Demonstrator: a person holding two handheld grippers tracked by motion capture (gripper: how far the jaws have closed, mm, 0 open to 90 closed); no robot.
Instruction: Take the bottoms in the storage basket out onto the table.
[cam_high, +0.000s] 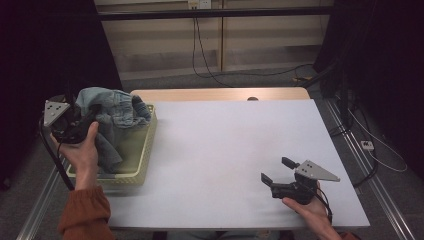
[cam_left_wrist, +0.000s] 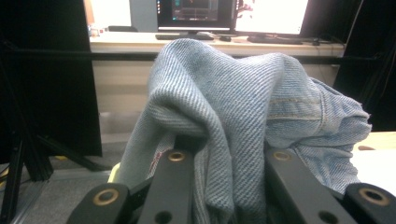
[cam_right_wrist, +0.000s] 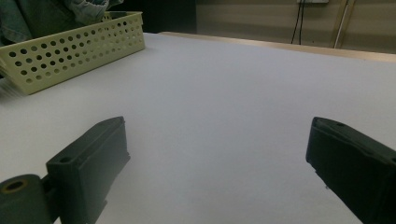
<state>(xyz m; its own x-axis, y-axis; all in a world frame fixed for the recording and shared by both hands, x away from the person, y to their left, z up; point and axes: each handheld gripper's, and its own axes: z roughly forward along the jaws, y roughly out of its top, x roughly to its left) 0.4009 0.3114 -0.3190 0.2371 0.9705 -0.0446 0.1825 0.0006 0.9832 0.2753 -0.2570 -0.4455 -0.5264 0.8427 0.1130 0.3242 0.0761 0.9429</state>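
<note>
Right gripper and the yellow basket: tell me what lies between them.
Nothing: in the high view, bare white table runs from the right gripper to the basket; the right gripper view agrees.

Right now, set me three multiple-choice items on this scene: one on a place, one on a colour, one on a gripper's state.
1. Where is the basket?
A. left edge of the table
B. table centre
C. on the floor

2. What colour is the garment?
A. red
B. light blue denim
C. black

3. How is the right gripper?
A. shut on cloth
B. open, holding nothing
C. inside the basket

Answers:
1 A, the high view shows it at the left edge.
2 B, faded blue twill with seams.
3 B, its jaws stand apart over bare tabletop.
</note>
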